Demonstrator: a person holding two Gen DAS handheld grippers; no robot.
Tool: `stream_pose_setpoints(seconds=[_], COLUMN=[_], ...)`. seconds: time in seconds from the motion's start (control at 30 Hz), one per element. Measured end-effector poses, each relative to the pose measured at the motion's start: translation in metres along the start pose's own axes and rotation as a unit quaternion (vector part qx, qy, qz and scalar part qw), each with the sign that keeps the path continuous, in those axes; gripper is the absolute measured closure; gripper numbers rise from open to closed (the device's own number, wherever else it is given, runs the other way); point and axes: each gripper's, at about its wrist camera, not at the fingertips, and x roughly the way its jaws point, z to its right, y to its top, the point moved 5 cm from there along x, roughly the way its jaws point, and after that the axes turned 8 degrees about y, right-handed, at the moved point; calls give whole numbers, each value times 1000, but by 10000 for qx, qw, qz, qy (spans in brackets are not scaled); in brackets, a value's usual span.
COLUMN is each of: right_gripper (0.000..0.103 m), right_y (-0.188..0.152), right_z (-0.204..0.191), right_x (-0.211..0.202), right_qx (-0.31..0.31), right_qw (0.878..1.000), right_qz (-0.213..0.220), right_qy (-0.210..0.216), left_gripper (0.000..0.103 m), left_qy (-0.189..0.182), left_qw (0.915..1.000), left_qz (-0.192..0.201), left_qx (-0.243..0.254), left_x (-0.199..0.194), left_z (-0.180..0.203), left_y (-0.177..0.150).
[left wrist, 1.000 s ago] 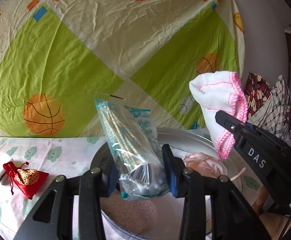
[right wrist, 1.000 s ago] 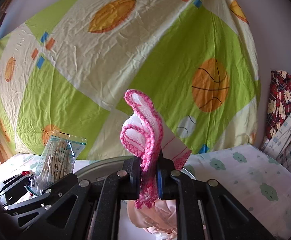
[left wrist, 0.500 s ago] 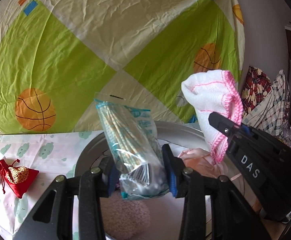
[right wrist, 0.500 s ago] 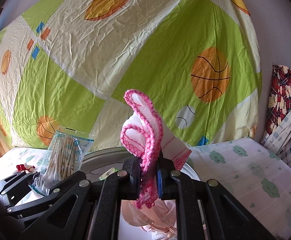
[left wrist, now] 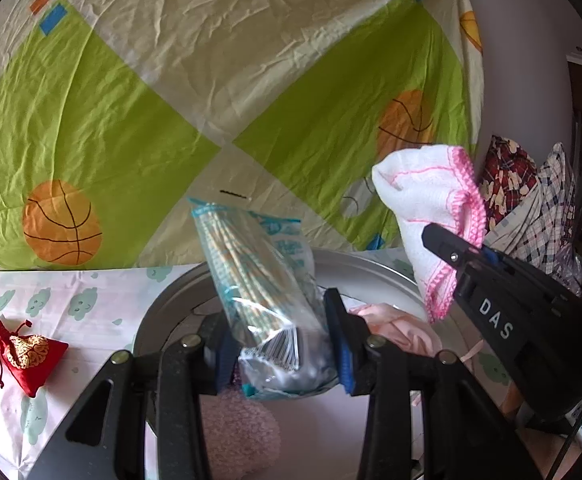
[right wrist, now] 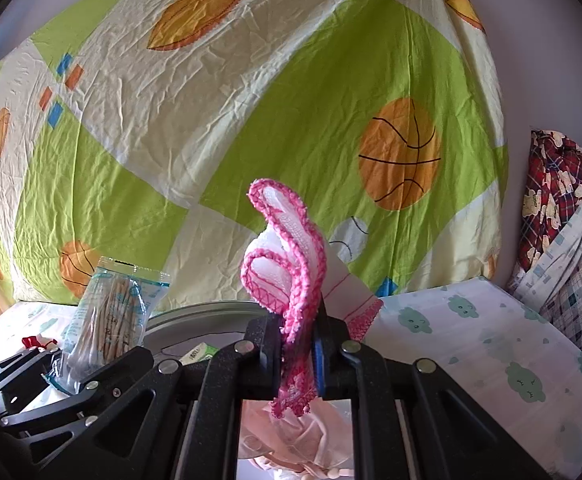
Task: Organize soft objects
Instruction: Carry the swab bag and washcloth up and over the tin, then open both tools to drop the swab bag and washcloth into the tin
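My left gripper point(left wrist: 279, 344) is shut on a clear plastic bag of thin sticks point(left wrist: 259, 280), held upright above a round metal basin point(left wrist: 371, 268). My right gripper point(right wrist: 297, 354) is shut on a white cloth with a pink crocheted edge point(right wrist: 287, 256), which stands up from the jaws over the same basin point(right wrist: 195, 312). In the left wrist view the right gripper point(left wrist: 447, 256) reaches in from the right with that cloth point(left wrist: 427, 208). The basin holds a pale pink fabric point(left wrist: 395, 324) and a fuzzy pink ball point(left wrist: 239, 428).
A small red drawstring pouch point(left wrist: 23, 354) lies on the cloud-print sheet point(left wrist: 71, 308) left of the basin. A green and cream sheet with basketballs point(right wrist: 251, 120) hangs behind. Plaid fabrics point(right wrist: 563, 216) are piled at the right. The sheet point(right wrist: 471, 344) extends right of the basin.
The left wrist view swung right, then partly back; the pouch sits further left than a second ago. Both grips are unchanged.
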Motion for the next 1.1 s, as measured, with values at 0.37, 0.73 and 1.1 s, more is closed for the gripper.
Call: stream_pose_setpoints(seconds=[0.37,0.73,1.1], right_gripper=[90,90,90], right_y=[-12,-24,-32], right_z=[8,3,-3], right_x=[15,26,34], right_qx=[-44,-84,-163], right_qw=[9993,9978,9961], right_qz=[-351,-648,-861], right_qy=[-152,-101,-53], left_gripper=[64,64,64], left_qy=[116,141,123], left_qw=[9997,9989,9982], left_qz=[-196,-349,-498], left_qx=[103,269,323], left_x=[11,18,24], left_z=[-3,-1,-1], left_y=[-7,-12,-17])
